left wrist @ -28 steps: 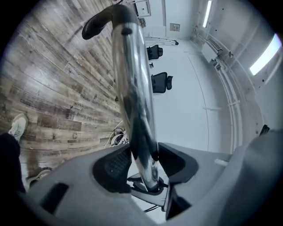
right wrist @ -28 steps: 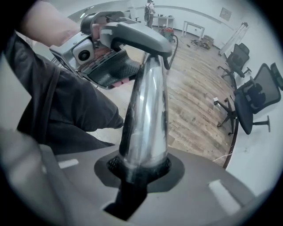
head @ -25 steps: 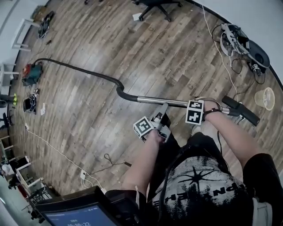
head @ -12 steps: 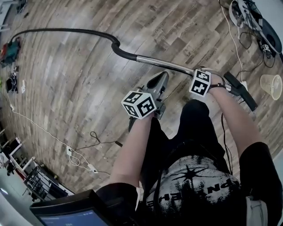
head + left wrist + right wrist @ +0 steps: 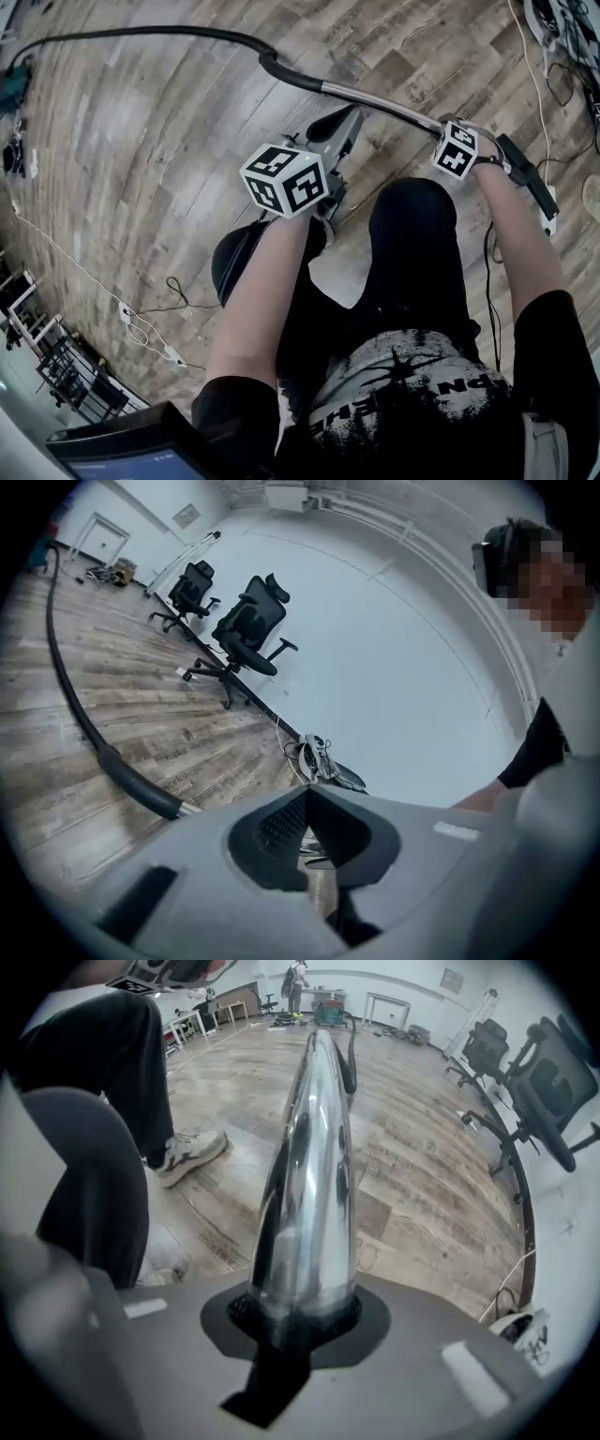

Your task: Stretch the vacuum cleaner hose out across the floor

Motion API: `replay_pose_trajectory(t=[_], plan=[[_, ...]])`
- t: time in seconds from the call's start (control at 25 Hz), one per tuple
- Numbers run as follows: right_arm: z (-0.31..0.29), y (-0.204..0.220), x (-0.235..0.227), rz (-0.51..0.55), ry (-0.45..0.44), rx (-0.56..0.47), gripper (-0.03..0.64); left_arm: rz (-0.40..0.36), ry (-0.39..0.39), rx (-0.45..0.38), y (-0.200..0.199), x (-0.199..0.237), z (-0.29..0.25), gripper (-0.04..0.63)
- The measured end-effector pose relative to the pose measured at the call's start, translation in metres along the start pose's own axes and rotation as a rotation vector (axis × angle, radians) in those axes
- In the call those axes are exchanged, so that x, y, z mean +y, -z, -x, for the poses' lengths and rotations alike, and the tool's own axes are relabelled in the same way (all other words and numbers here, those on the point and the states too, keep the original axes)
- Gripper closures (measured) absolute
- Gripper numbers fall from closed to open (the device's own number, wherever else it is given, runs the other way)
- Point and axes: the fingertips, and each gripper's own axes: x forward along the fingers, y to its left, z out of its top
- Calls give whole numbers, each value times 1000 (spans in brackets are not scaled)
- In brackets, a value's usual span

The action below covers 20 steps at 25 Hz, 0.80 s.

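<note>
— Wooden floor [image 5: 141,141] first: where does the hose [image 5: 169,34] lie?
— Across the planks, black, curving away to the far left. Its chrome tube [image 5: 309,1147] (the shiny end) runs back to me.
— Who holds it?
— My right gripper [image 5: 305,1321], jaws clamped round the tube. My left gripper [image 5: 309,841] hangs near it, jaws closed on nothing.

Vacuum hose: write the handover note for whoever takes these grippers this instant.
Left gripper: shut, empty.
Right gripper: shut on the metal tube.
Hose: runs from the tube across the floor in one long shallow curve, bent near the tube.
Done: most of the hose is laid out.
Left: probably pull the tube back to take out the curve.
</note>
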Motion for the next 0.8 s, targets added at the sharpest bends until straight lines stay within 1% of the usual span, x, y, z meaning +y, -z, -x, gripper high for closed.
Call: replay_pose_trajectory(t=[0.12, 0.2, 0.36, 0.48, 0.64, 0.8], plan=[[-50, 30, -10, -55, 2, -18, 554, -60, -29, 11, 27, 20, -22, 595], [-74, 44, -12, -52, 6, -27, 555, -78, -46, 5, 41, 29, -31, 594], [-116, 52, -1, -25, -1, -35, 555, -101, -114, -1, 61, 43, -24, 594], [-133, 60, 3, -21, -13, -32, 555, -93, -158, -10, 71, 48, -16, 594], [-153, 63, 10, -26, -45, -21, 557, -53, -213, -25, 87, 55, 0, 594], [-174, 74, 15, 16, -70, 18, 548, -39, -246, -9, 105, 61, 4, 594]])
